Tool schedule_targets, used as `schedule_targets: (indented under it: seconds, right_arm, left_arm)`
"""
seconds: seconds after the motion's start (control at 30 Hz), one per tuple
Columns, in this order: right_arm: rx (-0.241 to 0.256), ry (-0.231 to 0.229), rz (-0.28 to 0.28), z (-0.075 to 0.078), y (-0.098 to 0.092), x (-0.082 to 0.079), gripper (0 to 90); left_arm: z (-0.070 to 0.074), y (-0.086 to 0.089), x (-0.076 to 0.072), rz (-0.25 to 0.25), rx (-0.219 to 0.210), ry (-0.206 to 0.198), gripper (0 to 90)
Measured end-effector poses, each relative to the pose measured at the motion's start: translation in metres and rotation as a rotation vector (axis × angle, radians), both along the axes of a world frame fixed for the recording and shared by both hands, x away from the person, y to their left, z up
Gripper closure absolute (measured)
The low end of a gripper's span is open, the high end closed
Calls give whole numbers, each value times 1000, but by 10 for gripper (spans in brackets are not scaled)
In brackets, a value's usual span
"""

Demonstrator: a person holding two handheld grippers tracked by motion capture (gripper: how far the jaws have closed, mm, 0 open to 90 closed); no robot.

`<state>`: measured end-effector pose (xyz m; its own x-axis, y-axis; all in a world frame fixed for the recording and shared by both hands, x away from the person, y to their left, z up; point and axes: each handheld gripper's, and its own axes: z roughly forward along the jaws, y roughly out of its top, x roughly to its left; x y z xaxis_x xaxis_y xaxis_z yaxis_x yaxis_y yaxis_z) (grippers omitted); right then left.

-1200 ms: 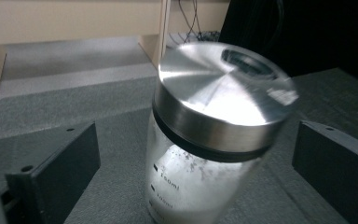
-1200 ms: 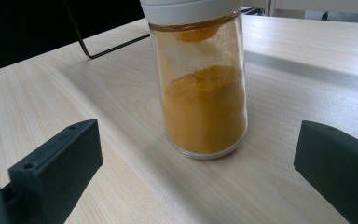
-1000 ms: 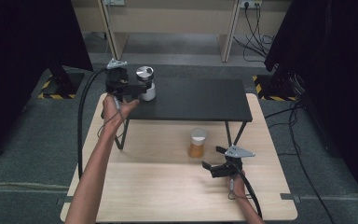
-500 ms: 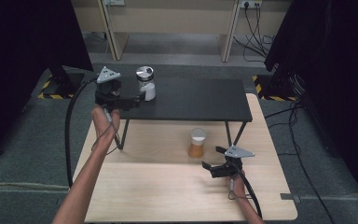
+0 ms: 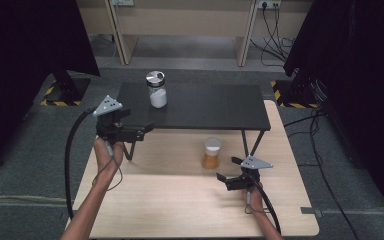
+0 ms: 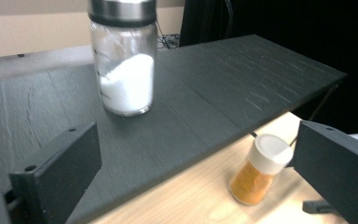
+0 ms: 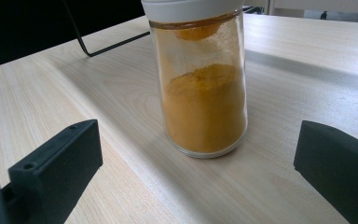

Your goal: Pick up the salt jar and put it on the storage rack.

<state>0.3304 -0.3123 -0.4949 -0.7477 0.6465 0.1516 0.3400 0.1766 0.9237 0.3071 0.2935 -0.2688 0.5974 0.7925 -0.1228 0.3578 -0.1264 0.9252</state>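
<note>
right gripper (image 5: 228, 180): jaws wide, empty, facing glass jar of orange powder (image 5: 211, 153)
left gripper (image 5: 139, 129): jaws wide, empty
tip: centre jar, clamp low

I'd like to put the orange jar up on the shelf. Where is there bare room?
The black shelf is bare from the white-powder jar to its right end. Its left front corner is crowded by the left gripper. The orange jar stands below.

Left tool (image 5: 139, 131) raised on an outstretched forearm, jaws wide; right tool (image 5: 228, 180) low, jaws wide
</note>
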Motion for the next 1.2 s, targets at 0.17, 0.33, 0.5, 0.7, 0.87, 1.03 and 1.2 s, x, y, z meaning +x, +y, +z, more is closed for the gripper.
schedule_targets:
  seconds: [0.17, 0.33, 0.5, 0.7, 0.87, 1.03, 1.2]
  right_arm:
    - [-2, -1, 0, 0, 0, 0, 11]
    - [-4, 0, 0, 0, 0, 0, 11]
    - [-3, -1, 0, 0, 0, 0, 11]
    - [-6, -4, 1, 0, 1, 0, 11]
    - [-8, -5, 1, 0, 1, 0, 11]
    - [-8, -4, 1, 1, 1, 0, 11]
    - [-9, -4, 1, 1, 1, 0, 11]
  left_arm:
    - [-6, -2, -14, -31, 21, -18, 9]
    - [-20, 5, -25, -88, -8, -22, 8]
    - [-31, 7, -34, -115, 6, -26, 7]
    - [-60, 13, -41, -129, -21, -12, 3]
    - [-87, 17, -40, -152, -42, 23, 12]
    - [-113, 19, -41, -159, -55, 45, 12]
    - [-144, 22, -42, -157, -92, 48, 17]
